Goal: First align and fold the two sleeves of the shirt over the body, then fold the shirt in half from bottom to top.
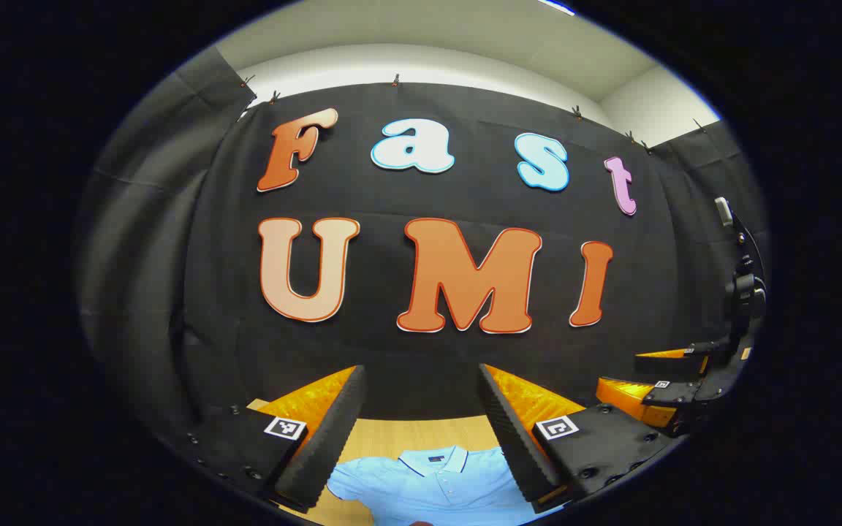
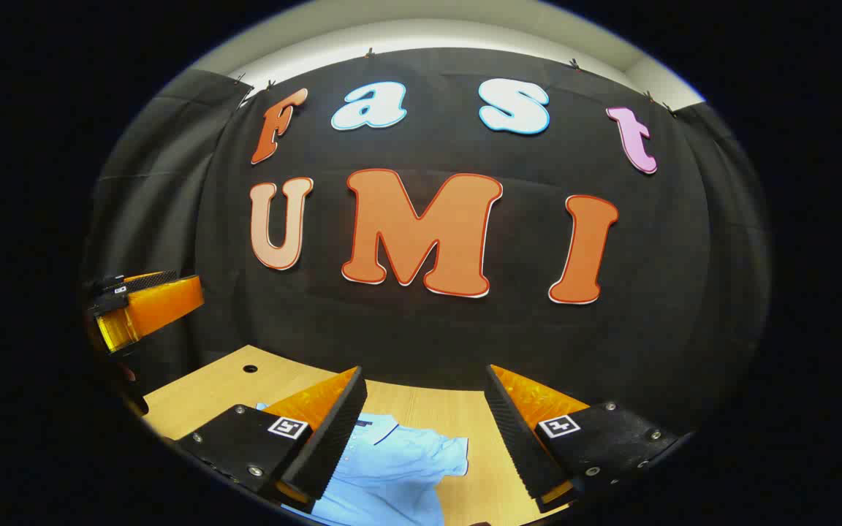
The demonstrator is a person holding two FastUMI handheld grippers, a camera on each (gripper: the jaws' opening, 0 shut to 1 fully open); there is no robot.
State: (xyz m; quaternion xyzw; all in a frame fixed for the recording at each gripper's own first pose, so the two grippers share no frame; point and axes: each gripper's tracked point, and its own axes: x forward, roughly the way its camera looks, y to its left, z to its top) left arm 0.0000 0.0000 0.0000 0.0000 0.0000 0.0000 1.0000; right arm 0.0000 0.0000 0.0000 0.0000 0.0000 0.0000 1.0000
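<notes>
Light-blue short-sleeved polo shirt [image 1: 432,486] lies flat on the pale wooden table [image 2: 231,383], collar toward the wall, one sleeve sticking out sideways. Left gripper [image 1: 421,431] and right gripper [image 2: 425,431] both hover above, jaws apart, empty. Looks like no fold is made yet, so everything's left.

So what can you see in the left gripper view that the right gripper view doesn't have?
The left gripper view alone gives the shirt's buttoned placket, seen head-on, with the right gripper off to one side. The right gripper view alone gives one short sleeve spread flat, a small round hole in the table, and the left gripper at its edge. Both share the light blue shirt lying on the wooden table, and both grippers open above it.
</notes>
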